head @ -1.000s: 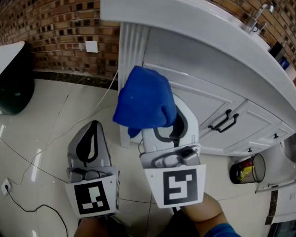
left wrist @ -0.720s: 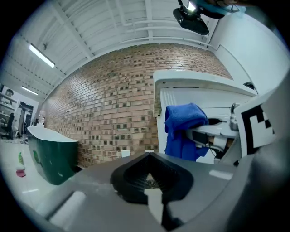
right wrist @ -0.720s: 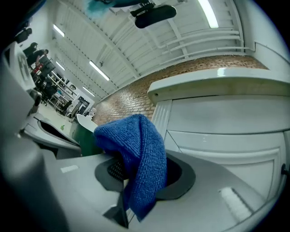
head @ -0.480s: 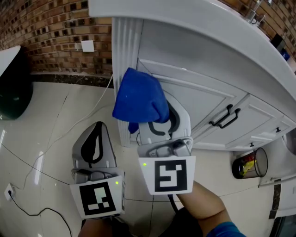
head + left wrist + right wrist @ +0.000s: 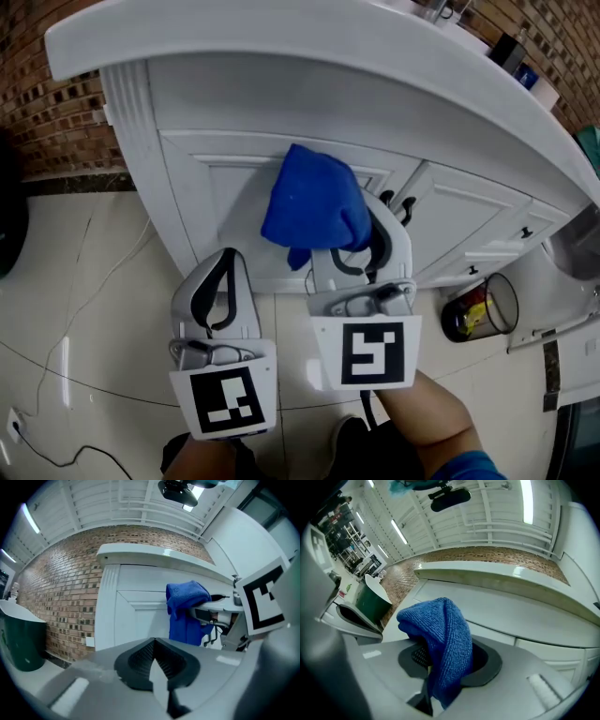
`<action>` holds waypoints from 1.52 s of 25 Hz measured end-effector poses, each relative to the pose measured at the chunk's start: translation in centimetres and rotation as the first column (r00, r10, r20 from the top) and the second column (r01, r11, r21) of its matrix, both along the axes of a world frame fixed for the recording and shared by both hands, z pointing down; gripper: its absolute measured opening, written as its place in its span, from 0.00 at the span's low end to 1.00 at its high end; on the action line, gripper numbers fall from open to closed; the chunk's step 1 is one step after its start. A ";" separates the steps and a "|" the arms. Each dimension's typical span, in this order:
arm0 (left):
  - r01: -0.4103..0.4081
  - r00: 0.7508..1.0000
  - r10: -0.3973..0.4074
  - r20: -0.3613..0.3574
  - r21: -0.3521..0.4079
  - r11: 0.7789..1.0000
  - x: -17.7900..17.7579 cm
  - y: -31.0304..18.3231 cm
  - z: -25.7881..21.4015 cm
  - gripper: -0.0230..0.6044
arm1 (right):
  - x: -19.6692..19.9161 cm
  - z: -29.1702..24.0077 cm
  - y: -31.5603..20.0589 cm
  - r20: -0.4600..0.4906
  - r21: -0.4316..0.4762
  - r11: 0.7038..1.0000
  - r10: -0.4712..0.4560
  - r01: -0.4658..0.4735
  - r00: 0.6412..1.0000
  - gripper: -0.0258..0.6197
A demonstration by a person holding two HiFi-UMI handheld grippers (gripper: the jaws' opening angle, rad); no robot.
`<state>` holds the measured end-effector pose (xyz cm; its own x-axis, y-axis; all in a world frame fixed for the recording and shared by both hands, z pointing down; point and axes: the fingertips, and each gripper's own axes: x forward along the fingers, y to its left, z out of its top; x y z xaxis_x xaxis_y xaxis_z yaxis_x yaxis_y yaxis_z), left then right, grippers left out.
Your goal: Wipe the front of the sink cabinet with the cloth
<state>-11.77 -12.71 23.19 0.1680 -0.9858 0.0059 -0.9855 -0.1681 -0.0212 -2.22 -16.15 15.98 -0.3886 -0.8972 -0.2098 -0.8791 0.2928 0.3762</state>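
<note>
R gripper [image 5: 436,667] pinching blue cloth [image 5: 440,634]; jaws clamped on its lower fold, bulk bunched up over the tips; L gripper [image 5: 154,660] jaws pressed together, nothing in them, low just beside R, idle; cloth sits in front of sink cabinet [image 5: 281,112], over upper part of door panel [image 5: 220,187], near black handle [image 5: 405,208]; contact w/ panel can't be confirmed from any view; judgement: approach step, wiping prob not begun; next: press cloth flat on panel, sweep across w/ steady pressure, steer clear of handle
</note>
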 end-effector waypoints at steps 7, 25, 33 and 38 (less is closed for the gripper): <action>-0.105 0.994 0.105 0.004 0.011 0.994 7.1 -1.2 0.6 0.05 | 9.1 -0.5 0.1 -0.010 0.012 0.992 0.123 -0.123 0.992 0.25; -0.314 0.949 0.313 0.040 0.018 0.949 21.2 -1.0 3.0 0.05 | 33.3 1.4 1.0 -0.002 -0.018 0.865 0.502 -0.502 0.865 0.25; -0.322 0.946 0.323 0.034 -0.015 0.946 22.5 -1.4 4.4 0.05 | 42.0 3.3 0.9 0.037 -0.090 0.762 0.646 -0.641 0.763 0.25; -0.311 0.949 0.312 0.046 -0.022 0.950 21.9 -1.6 4.6 0.05 | 43.1 4.6 0.2 0.020 -0.122 0.742 0.665 -0.659 0.746 0.25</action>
